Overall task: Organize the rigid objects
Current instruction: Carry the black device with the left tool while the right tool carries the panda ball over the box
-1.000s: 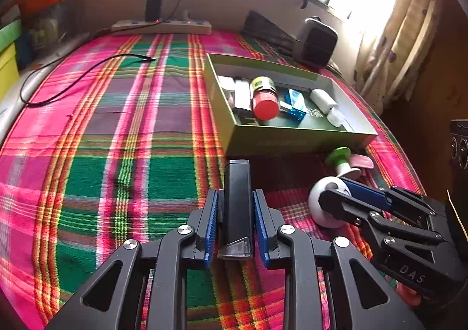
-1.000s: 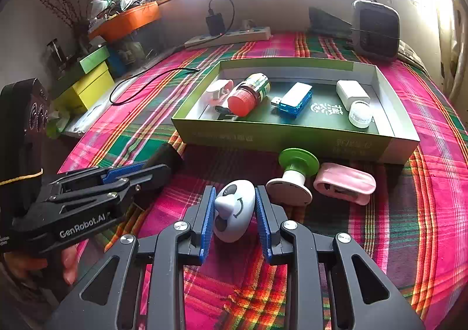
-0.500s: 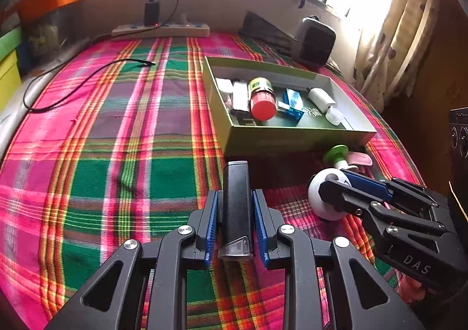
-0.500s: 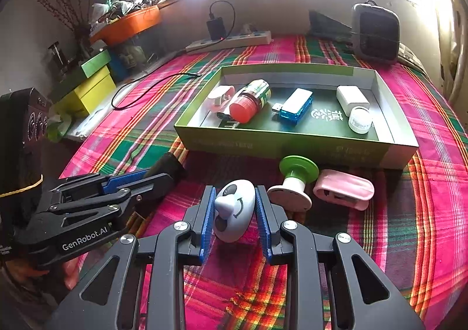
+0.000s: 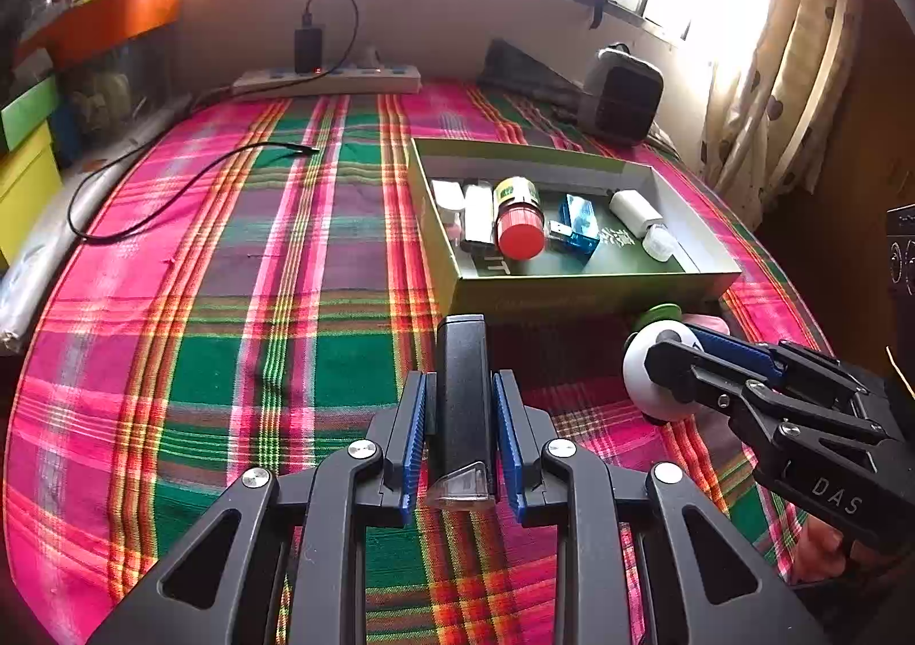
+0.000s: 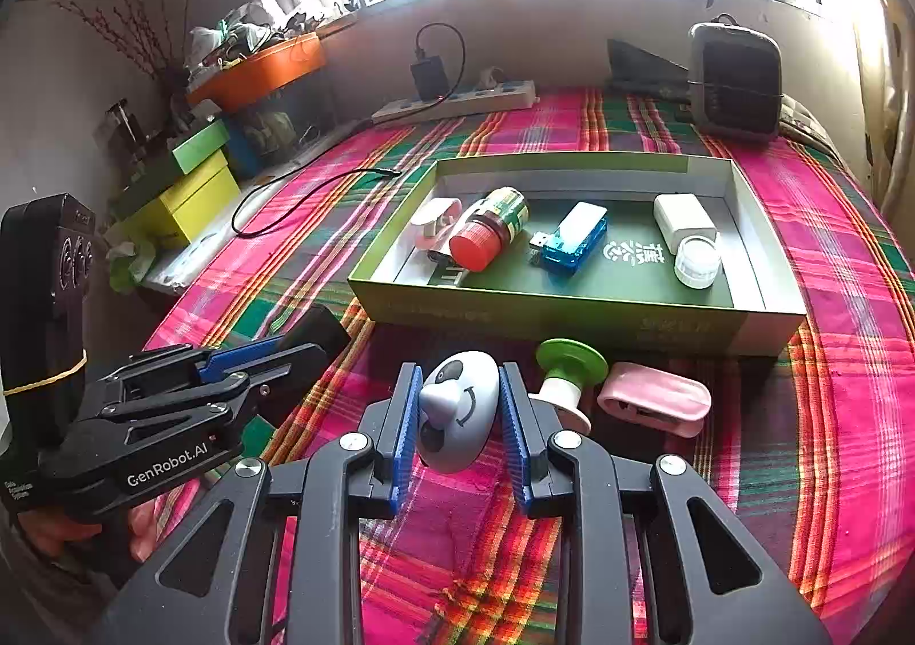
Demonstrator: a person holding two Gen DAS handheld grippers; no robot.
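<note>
My left gripper [image 5: 461, 405] is shut on a long black bar-shaped device [image 5: 462, 393] and holds it above the plaid cloth, short of the green box [image 5: 577, 296]. My right gripper [image 6: 461, 399] is shut on a white panda-faced toy [image 6: 457, 416], also above the cloth in front of the box [image 6: 572, 316]. The toy also shows in the left wrist view [image 5: 646, 365]. The box holds a red-capped bottle [image 6: 489, 230], a blue USB device [image 6: 575, 239], a white charger [image 6: 683, 216] and other small items.
A green-topped spool [image 6: 569, 376] and a pink case [image 6: 655, 399] lie on the cloth before the box. A power strip [image 5: 329, 80], a loose black cable [image 5: 171, 187] and a small grey heater [image 5: 620, 96] sit at the back. Coloured boxes [image 6: 183, 187] stand at left.
Both grippers have risen and drawn back a little with their objects still held; the box and cloth look farther below.
</note>
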